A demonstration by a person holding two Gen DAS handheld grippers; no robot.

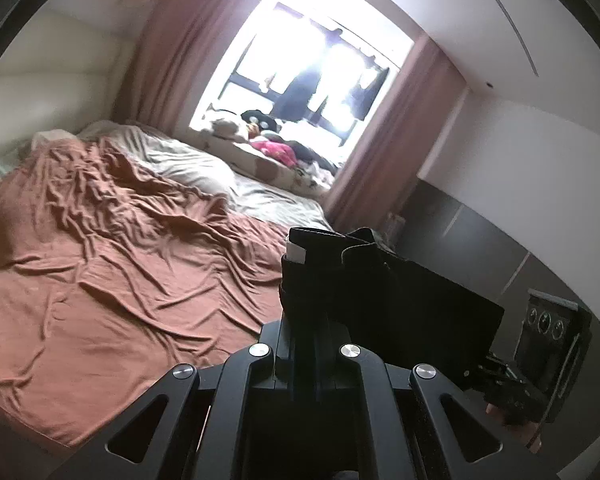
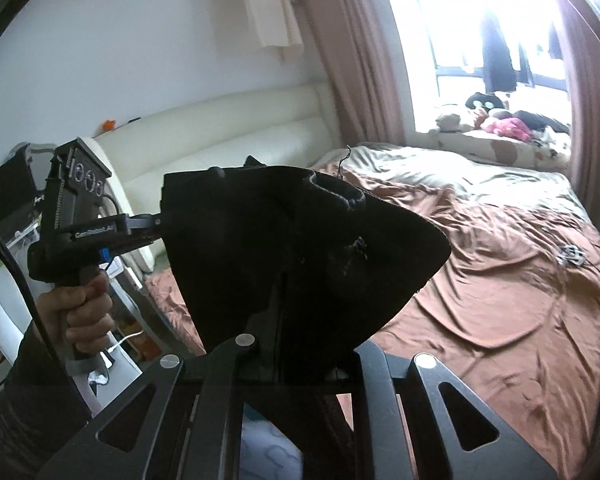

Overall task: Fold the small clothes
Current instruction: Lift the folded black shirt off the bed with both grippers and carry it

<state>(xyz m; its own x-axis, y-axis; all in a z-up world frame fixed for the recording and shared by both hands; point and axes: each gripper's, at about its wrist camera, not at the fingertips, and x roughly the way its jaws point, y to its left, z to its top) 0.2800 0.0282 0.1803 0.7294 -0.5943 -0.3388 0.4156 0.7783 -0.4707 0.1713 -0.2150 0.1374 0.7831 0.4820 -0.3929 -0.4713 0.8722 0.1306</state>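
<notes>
A small black garment (image 2: 300,248) hangs spread in the air above the bed's rust-brown sheet (image 1: 112,264), held between both grippers. In the left wrist view the left gripper (image 1: 304,264) is shut on one edge of the garment (image 1: 400,296), and cloth wraps its fingertips. The right gripper (image 1: 474,372) pinches the garment's far lower corner. In the right wrist view the left gripper (image 2: 156,222), held by a hand (image 2: 80,304), clamps the left corner. The right gripper (image 2: 280,280) is shut on the cloth, which hides its fingertips.
The wide bed has a beige duvet (image 1: 188,160) near a cream headboard (image 2: 228,136). Soft toys and clothes (image 1: 268,144) lie on the sill under a bright window between pink curtains (image 2: 340,60). A small object (image 2: 568,256) lies on the sheet. Dark cabinets (image 1: 472,232) stand at the right.
</notes>
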